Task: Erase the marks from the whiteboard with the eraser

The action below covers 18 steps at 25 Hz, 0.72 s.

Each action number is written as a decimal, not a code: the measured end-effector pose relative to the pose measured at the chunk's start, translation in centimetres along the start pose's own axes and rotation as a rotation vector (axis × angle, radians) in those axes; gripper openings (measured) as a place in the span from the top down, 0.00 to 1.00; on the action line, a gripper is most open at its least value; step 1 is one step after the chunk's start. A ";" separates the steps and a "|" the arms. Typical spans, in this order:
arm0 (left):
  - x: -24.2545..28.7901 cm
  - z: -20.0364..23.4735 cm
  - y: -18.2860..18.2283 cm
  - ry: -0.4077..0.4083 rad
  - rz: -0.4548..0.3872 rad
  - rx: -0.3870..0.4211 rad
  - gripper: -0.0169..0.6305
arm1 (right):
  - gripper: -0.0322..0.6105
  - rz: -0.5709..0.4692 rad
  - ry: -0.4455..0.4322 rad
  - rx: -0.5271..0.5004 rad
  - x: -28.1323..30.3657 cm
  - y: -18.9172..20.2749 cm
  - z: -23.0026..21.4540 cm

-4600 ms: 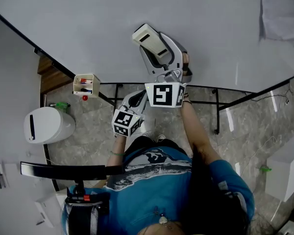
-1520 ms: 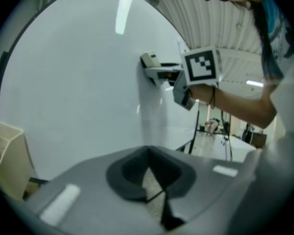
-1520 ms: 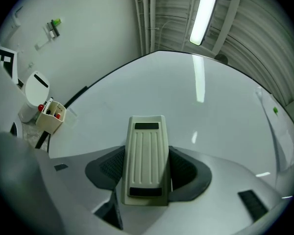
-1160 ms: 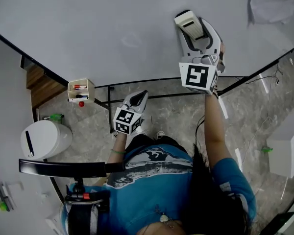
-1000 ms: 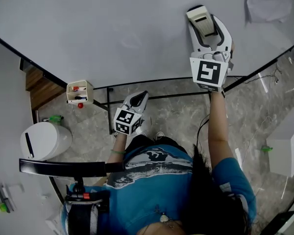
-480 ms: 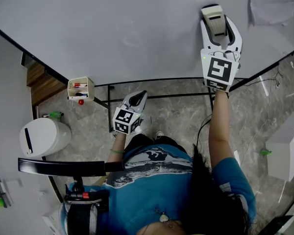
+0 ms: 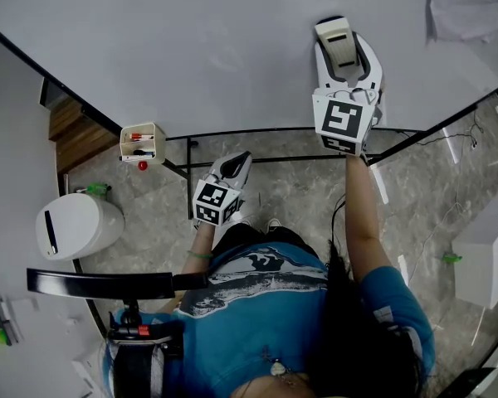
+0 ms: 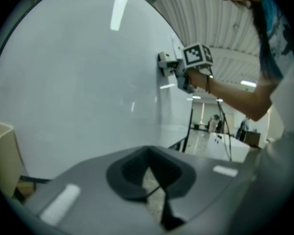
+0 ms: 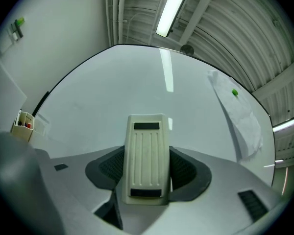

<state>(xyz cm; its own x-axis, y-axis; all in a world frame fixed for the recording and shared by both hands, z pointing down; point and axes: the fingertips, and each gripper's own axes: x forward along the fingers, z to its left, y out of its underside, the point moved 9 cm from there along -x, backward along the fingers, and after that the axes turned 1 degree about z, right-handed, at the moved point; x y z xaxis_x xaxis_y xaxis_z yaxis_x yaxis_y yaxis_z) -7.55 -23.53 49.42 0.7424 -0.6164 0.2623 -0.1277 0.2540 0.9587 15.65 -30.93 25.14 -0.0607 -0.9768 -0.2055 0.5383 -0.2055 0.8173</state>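
Eraser (image 9: 147,146) ribs between right gripper (image 9: 147,166) jaws show only in its view

Office with whiteboard (image 7: 191,40), strip lighting (image 9: 174,6)

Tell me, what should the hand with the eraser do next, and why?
Probably slide the eraser sideways across the whiteboard. The right gripper is shut on it and holds it against the board. No clear marks show around it, so any leftover marks likely lie elsewhere.
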 end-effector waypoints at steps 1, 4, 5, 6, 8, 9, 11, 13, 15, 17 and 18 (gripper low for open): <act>-0.2 0.1 0.1 -0.004 0.001 0.001 0.97 | 0.54 0.004 -0.005 0.003 0.0 0.1 0.9; -1.2 0.4 0.4 -0.016 0.004 0.003 0.97 | 0.54 0.028 -0.014 0.024 -0.2 0.4 3.7; -1.5 0.5 0.5 -0.022 0.003 0.003 0.97 | 0.54 0.037 -0.018 0.027 -0.2 0.6 4.6; -1.9 0.6 0.5 -0.028 0.002 0.002 0.97 | 0.54 0.043 -0.024 0.028 -0.3 0.7 5.6; -2.7 0.9 0.8 -0.043 0.006 -0.002 0.97 | 0.54 0.053 -0.044 0.023 -0.3 0.9 7.5; -3.1 1.1 0.9 -0.051 0.010 -0.007 0.97 | 0.54 0.059 -0.056 0.017 -0.3 1.1 8.5; -4.0 1.5 1.2 -0.067 0.013 -0.016 0.97 | 0.54 0.074 -0.083 0.006 -0.4 1.4 10.6; -4.9 1.9 1.4 -0.085 0.011 -0.024 0.97 | 0.54 0.089 -0.114 0.001 -0.5 1.8 12.6; -5.6 2.4 1.7 -0.101 0.008 -0.031 0.97 | 0.54 0.106 -0.147 -0.001 -0.6 2.2 14.6; -6.1 2.7 1.9 -0.112 0.005 -0.038 0.97 | 0.54 0.129 -0.181 -0.003 -0.7 2.7 16.3; -6.4 2.9 2.0 -0.116 0.003 -0.040 0.97 | 0.54 0.142 -0.200 -0.004 -0.8 3.0 17.2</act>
<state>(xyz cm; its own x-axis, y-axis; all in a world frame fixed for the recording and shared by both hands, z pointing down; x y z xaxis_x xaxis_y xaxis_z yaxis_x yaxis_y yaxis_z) -14.42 -21.23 49.98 0.6605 -0.6974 0.2781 -0.1013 0.2843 0.9534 2.85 -31.85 37.01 -0.1494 -0.9885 0.0227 0.5563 -0.0651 0.8284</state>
